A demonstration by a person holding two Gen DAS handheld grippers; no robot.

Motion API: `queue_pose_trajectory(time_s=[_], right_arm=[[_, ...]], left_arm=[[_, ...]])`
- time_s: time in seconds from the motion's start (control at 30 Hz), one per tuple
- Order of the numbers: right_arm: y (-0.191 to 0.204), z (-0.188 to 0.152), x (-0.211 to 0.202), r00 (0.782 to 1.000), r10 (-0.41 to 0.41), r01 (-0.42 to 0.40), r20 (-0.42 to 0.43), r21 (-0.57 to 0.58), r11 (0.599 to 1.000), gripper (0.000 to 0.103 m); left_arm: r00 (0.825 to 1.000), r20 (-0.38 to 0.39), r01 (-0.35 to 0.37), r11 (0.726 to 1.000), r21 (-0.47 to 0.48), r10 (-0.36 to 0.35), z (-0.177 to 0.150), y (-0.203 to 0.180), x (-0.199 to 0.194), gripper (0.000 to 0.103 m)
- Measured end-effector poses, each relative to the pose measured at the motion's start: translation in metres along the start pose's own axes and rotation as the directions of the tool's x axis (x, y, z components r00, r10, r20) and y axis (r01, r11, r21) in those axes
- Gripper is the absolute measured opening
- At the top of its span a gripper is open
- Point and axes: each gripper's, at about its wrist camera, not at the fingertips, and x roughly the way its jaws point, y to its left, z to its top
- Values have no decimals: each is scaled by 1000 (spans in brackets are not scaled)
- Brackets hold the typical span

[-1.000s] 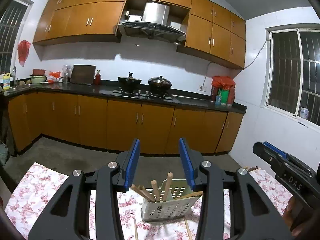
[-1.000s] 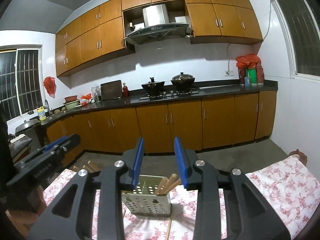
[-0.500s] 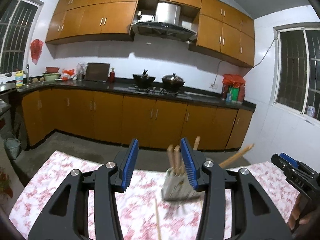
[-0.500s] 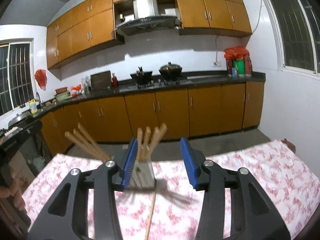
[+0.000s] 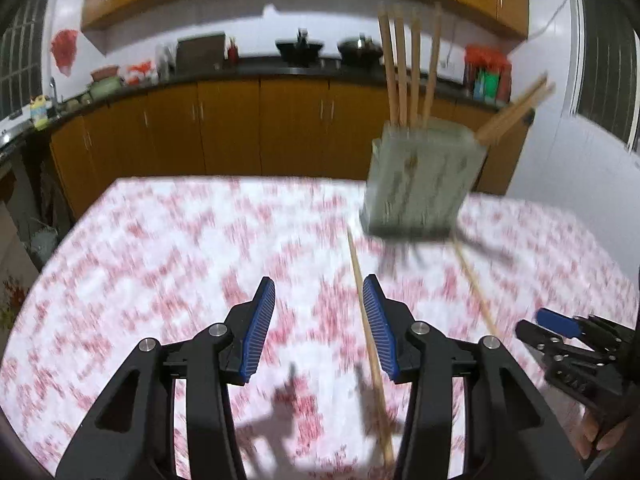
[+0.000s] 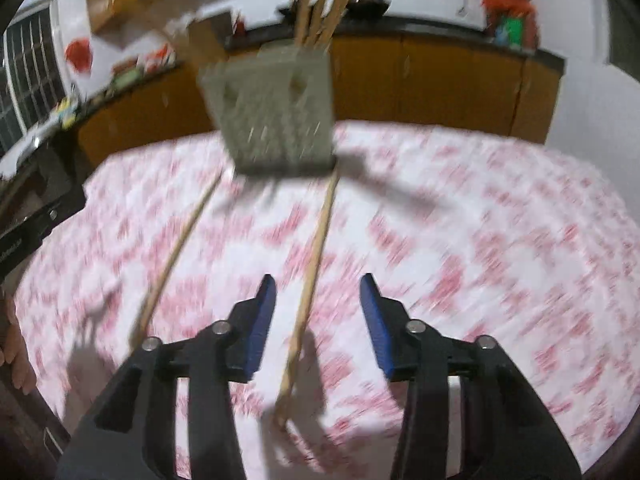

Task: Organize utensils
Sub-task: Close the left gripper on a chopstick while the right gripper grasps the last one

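A pale perforated utensil holder [image 5: 420,184] stands on the floral tablecloth with several wooden chopsticks upright in it; it also shows in the right wrist view [image 6: 276,116]. Two loose chopsticks lie on the cloth in front of it. In the left wrist view one chopstick [image 5: 366,320] runs by the right finger and another [image 5: 474,284] lies further right. My left gripper [image 5: 319,326] is open and empty above the cloth. My right gripper [image 6: 318,324] is open and empty, and a chopstick [image 6: 308,292] lies between its fingers; the other chopstick [image 6: 176,256] lies to the left.
The table [image 5: 160,248] carries a pink floral cloth. Kitchen cabinets [image 5: 240,128] and a dark counter stand behind it. The right gripper [image 5: 568,344] shows at the left view's lower right edge. Both views are motion-blurred.
Both grippers have tilted down and moved closer to the table. The holder has risen in both views and the loose chopsticks now lie right under the fingers.
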Motion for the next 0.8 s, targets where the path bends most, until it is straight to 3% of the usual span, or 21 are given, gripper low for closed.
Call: queue_pose_trajectory(time_s=[0.23, 0.3, 0.33, 0.6, 0.8], right_arm=[[5, -16, 17, 999, -26, 25, -43, -19, 999, 33], [5, -16, 19, 998, -45, 43, -41, -33, 999, 13], [4, -15, 19, 998, -53, 52, -40, -34, 998, 10], [-35, -7, 20, 993, -109, 113, -43, 82, 990, 8], [-46, -8, 18, 992, -116, 120, -42, 98, 988, 8]], left_arm=[[996, -88, 16, 1000, 11, -15, -23, -5, 21, 47], [995, -99, 19, 1000, 17, -18, -25, -8, 24, 47], [995, -102, 21, 1000, 19, -19, -27, -11, 25, 47], [988, -144, 60, 998, 28, -55, -34, -20, 31, 47], [981, -180, 75, 996, 47, -65, -40, -31, 37, 45]])
